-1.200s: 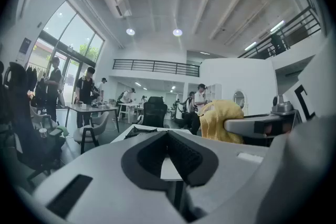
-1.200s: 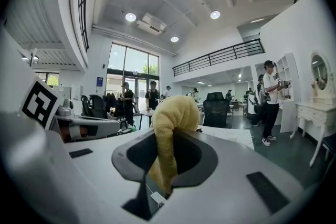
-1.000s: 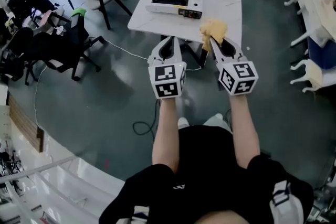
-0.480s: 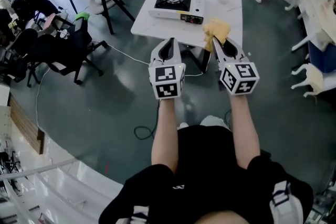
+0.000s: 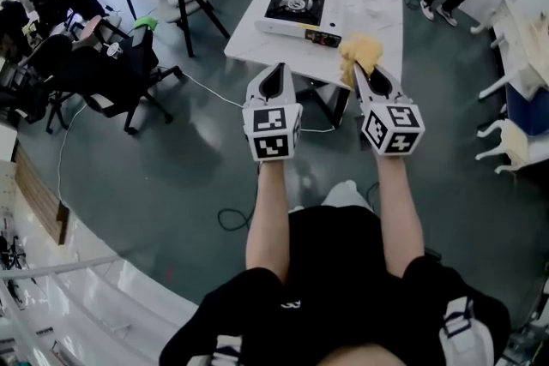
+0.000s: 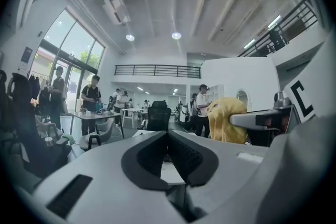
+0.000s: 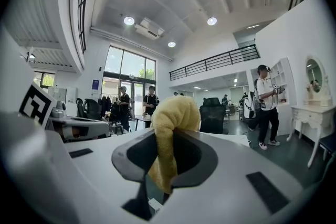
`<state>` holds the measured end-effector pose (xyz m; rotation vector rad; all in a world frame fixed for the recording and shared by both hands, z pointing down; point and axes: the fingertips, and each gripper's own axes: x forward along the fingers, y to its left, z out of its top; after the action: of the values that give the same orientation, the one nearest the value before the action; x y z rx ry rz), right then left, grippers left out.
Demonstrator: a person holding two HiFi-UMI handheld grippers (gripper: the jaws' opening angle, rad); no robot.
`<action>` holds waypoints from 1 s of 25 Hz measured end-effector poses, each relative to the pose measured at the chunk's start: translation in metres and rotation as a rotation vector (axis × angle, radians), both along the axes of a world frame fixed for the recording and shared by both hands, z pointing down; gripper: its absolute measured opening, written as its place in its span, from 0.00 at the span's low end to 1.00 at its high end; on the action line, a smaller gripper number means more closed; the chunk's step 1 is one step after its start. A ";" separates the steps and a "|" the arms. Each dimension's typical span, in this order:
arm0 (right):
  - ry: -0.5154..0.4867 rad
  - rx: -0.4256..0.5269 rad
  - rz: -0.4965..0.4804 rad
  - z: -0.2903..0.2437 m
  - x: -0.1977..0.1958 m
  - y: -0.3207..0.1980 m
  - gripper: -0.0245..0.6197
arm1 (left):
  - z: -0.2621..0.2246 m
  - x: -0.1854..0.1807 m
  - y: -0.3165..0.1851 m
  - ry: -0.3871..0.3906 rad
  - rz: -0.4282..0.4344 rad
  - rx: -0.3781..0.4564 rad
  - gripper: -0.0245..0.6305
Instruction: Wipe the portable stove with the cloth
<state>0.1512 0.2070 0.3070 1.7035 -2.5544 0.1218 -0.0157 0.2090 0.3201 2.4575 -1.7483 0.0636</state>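
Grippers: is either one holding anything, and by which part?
The right gripper clamps the yellow cloth mid-length, a bunch above the jaws and a tail below; the left gripper holds nothing.

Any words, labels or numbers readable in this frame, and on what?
None can be read.
Stove front panel: print too small.
Shirt logo: too small.
Blue wall sign: blurred.
Marker cubes: square patterns only, no words.

Both bare forearms (image 5: 268, 210) reach forward side by side. The left hand-held gripper (image 5: 274, 71) has its jaws together, with nothing between them. The right hand-held gripper (image 5: 361, 73) pinches a yellow cloth (image 5: 361, 51).
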 end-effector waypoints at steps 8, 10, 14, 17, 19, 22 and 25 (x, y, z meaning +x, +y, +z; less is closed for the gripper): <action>0.018 -0.004 0.011 -0.004 0.010 -0.011 0.12 | 0.008 0.007 -0.006 0.001 0.010 -0.029 0.04; 0.021 -0.002 0.001 -0.004 0.012 -0.016 0.12 | 0.007 0.009 -0.012 -0.001 0.004 -0.026 0.04; 0.002 0.000 -0.005 -0.003 0.017 -0.031 0.12 | 0.012 0.019 -0.031 -0.008 0.013 -0.027 0.04; -0.006 -0.007 -0.012 0.002 0.019 -0.044 0.12 | 0.024 0.015 -0.043 0.000 0.000 -0.056 0.04; -0.011 -0.014 -0.014 0.006 0.021 -0.055 0.12 | 0.029 0.011 -0.053 0.000 -0.012 -0.066 0.04; -0.021 -0.028 -0.012 0.013 0.024 -0.072 0.12 | 0.035 0.011 -0.071 -0.004 -0.018 -0.082 0.04; -0.027 -0.052 -0.003 0.025 0.030 -0.092 0.12 | 0.045 0.027 -0.089 -0.050 0.012 -0.096 0.04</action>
<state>0.1817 0.1155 0.3316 1.6918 -2.5490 0.2106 0.0110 0.1196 0.3653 2.4185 -1.7077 0.2068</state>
